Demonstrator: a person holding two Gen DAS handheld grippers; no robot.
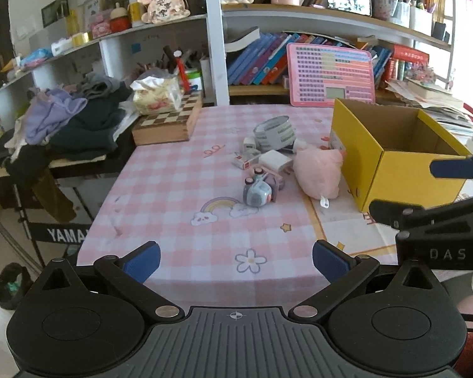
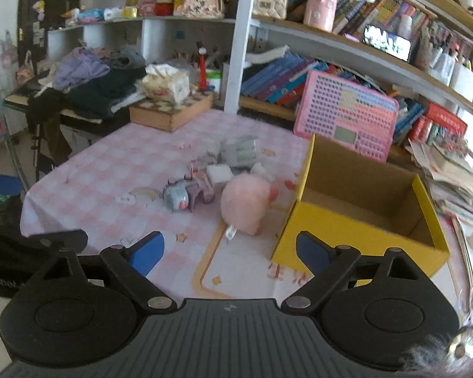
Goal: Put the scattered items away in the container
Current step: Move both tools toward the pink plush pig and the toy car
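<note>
A yellow cardboard box [image 1: 394, 170] stands open and empty on the right of the pink checked table; it also shows in the right wrist view [image 2: 362, 230]. Left of it lies a pink plush toy [image 1: 318, 170] [image 2: 246, 203], a grey-blue toy figure [image 1: 257, 193] [image 2: 176, 197], a purple toy [image 1: 276, 179], a white block [image 1: 274, 160] [image 2: 219, 173], a small red-and-white box [image 1: 244, 160] and a grey tape roll [image 1: 276, 132] [image 2: 239, 152]. My left gripper [image 1: 236, 261] is open and empty above the near table edge. My right gripper [image 2: 230, 253] is open and empty near the box's front corner.
A wooden chess box [image 1: 167, 123] with a tissue pack sits at the table's back left. A pink keyboard toy [image 1: 331, 74] leans on the bookshelf behind the box. A pile of clothes [image 1: 75, 119] lies on a keyboard stand at left. Paper stacks [image 2: 451, 182] lie at right.
</note>
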